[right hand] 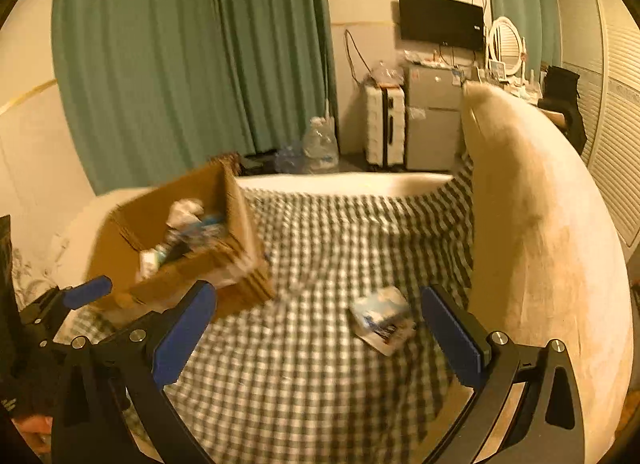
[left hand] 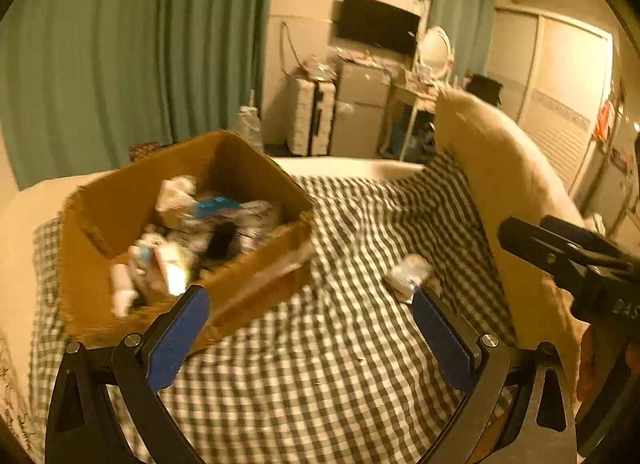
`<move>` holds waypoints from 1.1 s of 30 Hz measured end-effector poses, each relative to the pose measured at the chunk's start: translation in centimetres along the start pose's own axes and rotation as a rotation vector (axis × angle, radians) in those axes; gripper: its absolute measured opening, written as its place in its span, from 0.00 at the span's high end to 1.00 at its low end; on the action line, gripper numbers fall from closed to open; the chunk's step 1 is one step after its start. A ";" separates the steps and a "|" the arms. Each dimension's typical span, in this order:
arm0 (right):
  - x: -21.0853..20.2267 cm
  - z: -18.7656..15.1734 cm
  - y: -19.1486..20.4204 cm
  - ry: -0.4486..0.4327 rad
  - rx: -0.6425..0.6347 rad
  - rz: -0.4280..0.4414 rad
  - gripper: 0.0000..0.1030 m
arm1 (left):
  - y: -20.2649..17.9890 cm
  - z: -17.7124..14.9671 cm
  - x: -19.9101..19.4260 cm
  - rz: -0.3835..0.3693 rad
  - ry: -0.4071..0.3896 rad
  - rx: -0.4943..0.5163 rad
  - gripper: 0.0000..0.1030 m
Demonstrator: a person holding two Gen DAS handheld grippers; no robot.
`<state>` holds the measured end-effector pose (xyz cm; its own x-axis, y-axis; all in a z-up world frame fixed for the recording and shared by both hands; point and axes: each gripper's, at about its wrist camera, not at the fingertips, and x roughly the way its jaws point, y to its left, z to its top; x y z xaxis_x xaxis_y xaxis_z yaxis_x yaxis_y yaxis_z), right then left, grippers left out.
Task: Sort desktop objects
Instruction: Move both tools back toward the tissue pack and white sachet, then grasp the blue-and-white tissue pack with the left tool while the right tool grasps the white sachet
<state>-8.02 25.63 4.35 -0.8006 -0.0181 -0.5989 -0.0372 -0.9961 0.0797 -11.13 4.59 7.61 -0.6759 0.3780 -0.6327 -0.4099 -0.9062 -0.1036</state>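
Note:
A brown cardboard box sits on the checked cloth at the left, holding several white and blue packets and bottles. One flat blue and white packet lies alone on the cloth to the right of the box. My left gripper is open and bare above the cloth, its left pad near the box's front corner. My right gripper is open too, nothing between its pads, with the packet just inside its right finger. The right gripper's black body shows at the right edge of the left wrist view.
The checked cloth covers a bed. A big cream pillow rises along the right side. Beyond the bed's foot stand green curtains, a water bottle, a white suitcase and a small fridge.

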 end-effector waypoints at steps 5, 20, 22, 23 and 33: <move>2.0 0.0 -1.4 0.034 -0.092 -0.035 0.00 | -2.3 -0.8 4.6 -0.051 0.049 0.010 0.00; 8.8 1.8 -6.4 0.204 -0.048 -0.119 0.00 | -8.8 -1.3 18.6 -0.226 0.117 0.077 0.00; 9.2 1.8 -6.7 0.204 -0.042 -0.157 0.00 | -9.2 -1.3 20.4 -0.254 0.130 0.092 0.00; 9.4 1.9 -6.7 0.207 -0.040 -0.168 0.00 | -9.3 -1.2 21.0 -0.276 0.132 0.098 0.00; 10.7 1.7 -7.6 0.228 0.005 -0.216 0.00 | -11.0 -2.3 24.9 -0.391 0.179 0.201 0.41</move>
<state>-17.30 33.17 -1.31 -0.6195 0.1741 -0.7654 -0.1948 -0.9787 -0.0649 -22.08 23.56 -8.79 -0.3383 0.6285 -0.7004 -0.7346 -0.6416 -0.2209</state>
